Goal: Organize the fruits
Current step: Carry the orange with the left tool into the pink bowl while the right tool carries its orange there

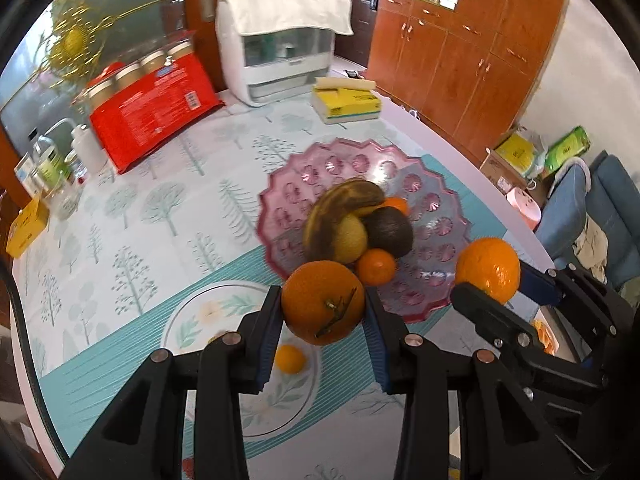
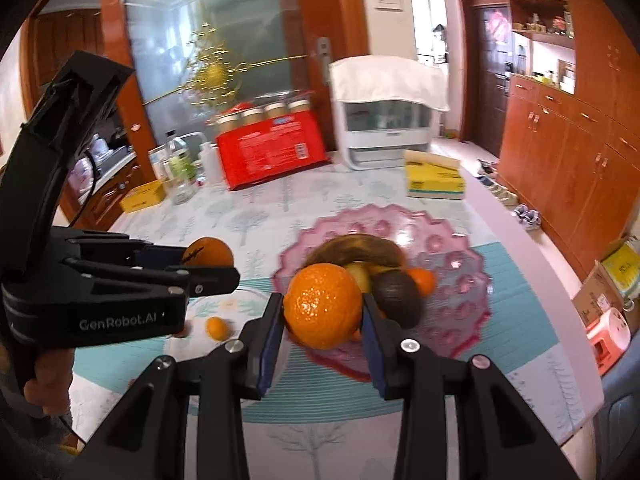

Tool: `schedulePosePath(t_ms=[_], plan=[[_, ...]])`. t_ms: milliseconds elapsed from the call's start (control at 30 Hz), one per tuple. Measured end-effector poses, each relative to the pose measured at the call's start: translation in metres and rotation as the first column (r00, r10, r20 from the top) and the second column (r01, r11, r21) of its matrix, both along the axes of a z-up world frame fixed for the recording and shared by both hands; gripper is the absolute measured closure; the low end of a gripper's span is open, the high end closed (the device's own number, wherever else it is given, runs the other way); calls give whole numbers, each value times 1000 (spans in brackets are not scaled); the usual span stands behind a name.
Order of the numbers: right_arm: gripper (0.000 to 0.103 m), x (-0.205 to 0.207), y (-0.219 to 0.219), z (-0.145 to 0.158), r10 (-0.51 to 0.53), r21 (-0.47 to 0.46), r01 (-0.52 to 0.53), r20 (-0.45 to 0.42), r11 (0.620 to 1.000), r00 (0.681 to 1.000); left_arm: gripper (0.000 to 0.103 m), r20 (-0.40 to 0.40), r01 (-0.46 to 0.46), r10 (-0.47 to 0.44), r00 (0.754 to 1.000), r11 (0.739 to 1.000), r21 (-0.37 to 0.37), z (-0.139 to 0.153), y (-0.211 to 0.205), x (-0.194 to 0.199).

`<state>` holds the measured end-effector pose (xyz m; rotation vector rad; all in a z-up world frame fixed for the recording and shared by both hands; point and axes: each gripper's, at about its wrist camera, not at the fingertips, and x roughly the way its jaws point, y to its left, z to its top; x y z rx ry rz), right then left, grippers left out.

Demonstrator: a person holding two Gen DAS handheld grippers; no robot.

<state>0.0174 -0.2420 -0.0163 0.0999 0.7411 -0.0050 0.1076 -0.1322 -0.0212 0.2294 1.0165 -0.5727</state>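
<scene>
My left gripper point(image 1: 323, 314) is shut on a stemmed orange point(image 1: 322, 302), held above the white floral plate point(image 1: 208, 312); it also shows in the right wrist view point(image 2: 208, 264). My right gripper point(image 2: 322, 312) is shut on a second orange point(image 2: 322, 306), held over the near rim of the pink glass dish point(image 2: 456, 264); it shows in the left wrist view point(image 1: 488, 280). The dish point(image 1: 424, 200) holds a browned banana point(image 1: 340, 204), a lemon point(image 1: 351, 238), a dark avocado point(image 1: 390, 230) and small tangerines point(image 1: 376, 266). One small tangerine point(image 1: 290, 358) lies on the plate.
A red package point(image 1: 156, 108), jars, bottles point(image 1: 48, 168), a white covered appliance point(image 1: 280, 52), a yellow tissue pack point(image 1: 346, 100) and a yellow box point(image 1: 26, 226) stand along the table's far side. Wooden cabinets point(image 1: 460, 52) and a blue chair point(image 1: 592, 208) are beyond the right edge.
</scene>
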Motion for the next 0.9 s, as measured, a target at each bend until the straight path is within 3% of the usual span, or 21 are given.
schedulePosePath(t_ms=[467,900], plan=[[65,35,-83,-29,-183,-83,177,-64,981,981,65,-23,1,3,1000,991,134,-49,-92,13],[65,65,-115,-67,-195,-91,183,-147,979,970,65,-58,-37,51,997,974,222,-86,-125,24]])
